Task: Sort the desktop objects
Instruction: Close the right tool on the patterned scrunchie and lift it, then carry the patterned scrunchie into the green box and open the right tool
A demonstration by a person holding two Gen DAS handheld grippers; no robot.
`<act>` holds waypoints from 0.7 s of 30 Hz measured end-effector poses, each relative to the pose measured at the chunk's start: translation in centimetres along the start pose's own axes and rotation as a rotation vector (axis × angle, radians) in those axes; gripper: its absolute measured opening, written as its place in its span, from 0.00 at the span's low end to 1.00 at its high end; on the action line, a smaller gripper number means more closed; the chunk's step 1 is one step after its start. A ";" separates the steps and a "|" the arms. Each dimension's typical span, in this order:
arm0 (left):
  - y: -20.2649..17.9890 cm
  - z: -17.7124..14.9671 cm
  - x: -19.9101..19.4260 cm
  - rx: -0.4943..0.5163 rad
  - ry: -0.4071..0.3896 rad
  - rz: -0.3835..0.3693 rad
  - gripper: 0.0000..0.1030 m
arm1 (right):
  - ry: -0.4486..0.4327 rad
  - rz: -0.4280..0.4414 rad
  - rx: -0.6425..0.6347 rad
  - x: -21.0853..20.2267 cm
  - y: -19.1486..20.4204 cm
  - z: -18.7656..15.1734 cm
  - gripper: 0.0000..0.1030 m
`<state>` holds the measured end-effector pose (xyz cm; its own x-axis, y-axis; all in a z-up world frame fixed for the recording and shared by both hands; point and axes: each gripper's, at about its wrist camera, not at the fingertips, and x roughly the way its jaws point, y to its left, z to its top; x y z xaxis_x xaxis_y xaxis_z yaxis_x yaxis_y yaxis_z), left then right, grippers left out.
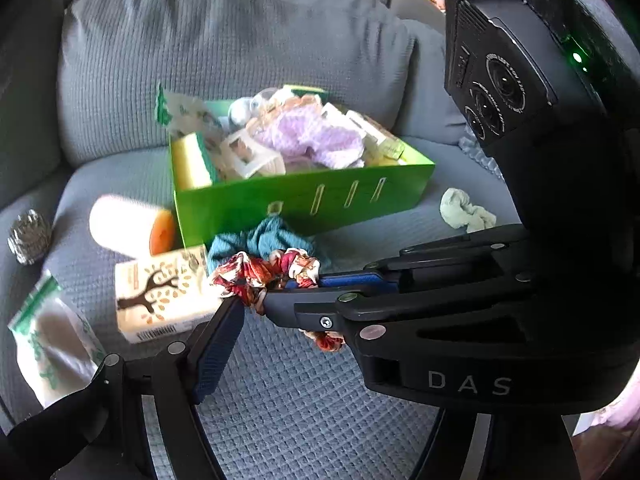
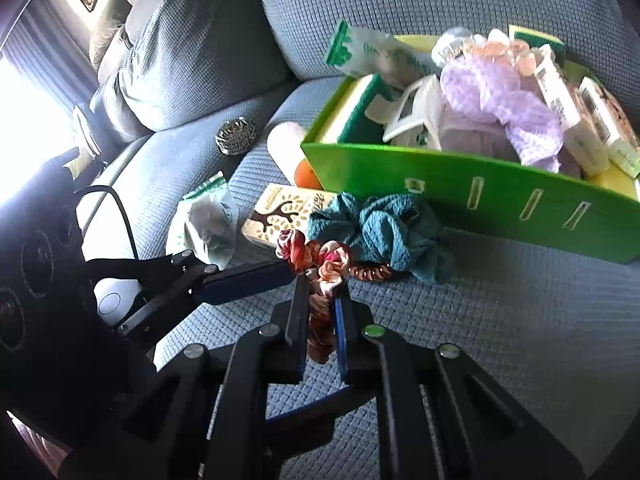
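A red patterned scrunchie [image 1: 256,276] [image 2: 320,264] hangs just above the sofa seat. My right gripper [image 2: 320,292] [image 1: 280,292] is shut on its band. My left gripper [image 1: 320,312] stands with its jaws apart. Only one of its fingers [image 1: 218,340] [image 2: 248,280] shows, with the pad's tip touching the scrunchie's left end. Its other finger is hidden behind the right gripper. A teal scrunchie [image 1: 264,244] [image 2: 384,232] lies just beyond, against the green box [image 1: 304,204] [image 2: 440,184]. The box is heaped with a lilac cloth [image 1: 308,136], sponges and small packs.
On the grey sofa seat left of the box lie a tree-print tissue pack [image 1: 168,292], a white roll with an orange end [image 1: 124,228], a steel scourer [image 1: 30,236] and a bagged pack [image 1: 48,344]. A pale green scrunchie [image 1: 466,212] lies on the right. A brown spiral tie [image 2: 370,272] lies nearby.
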<state>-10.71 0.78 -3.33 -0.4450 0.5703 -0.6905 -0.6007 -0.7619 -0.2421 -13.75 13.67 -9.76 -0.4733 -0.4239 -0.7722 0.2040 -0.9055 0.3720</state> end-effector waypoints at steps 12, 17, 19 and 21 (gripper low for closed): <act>-0.5 3.8 -2.1 0.038 -0.049 0.010 0.74 | -0.078 -0.006 -0.027 -2.4 1.0 2.9 0.10; -0.4 6.4 -1.7 0.044 -0.075 0.006 0.74 | -0.124 -0.023 -0.033 -3.3 0.3 5.2 0.10; -0.4 7.4 -1.5 0.051 -0.085 0.003 0.74 | -0.139 -0.032 -0.037 -3.7 0.0 6.0 0.10; -0.5 8.6 -1.2 0.060 -0.093 -0.002 0.74 | -0.156 -0.043 -0.036 -4.1 -0.6 7.0 0.10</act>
<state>-15.54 3.13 3.45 -0.5021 0.6000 -0.6228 -0.6388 -0.7428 -0.2005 -17.88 16.04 -3.21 -0.6086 -0.3797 -0.6968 0.2104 -0.9239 0.3196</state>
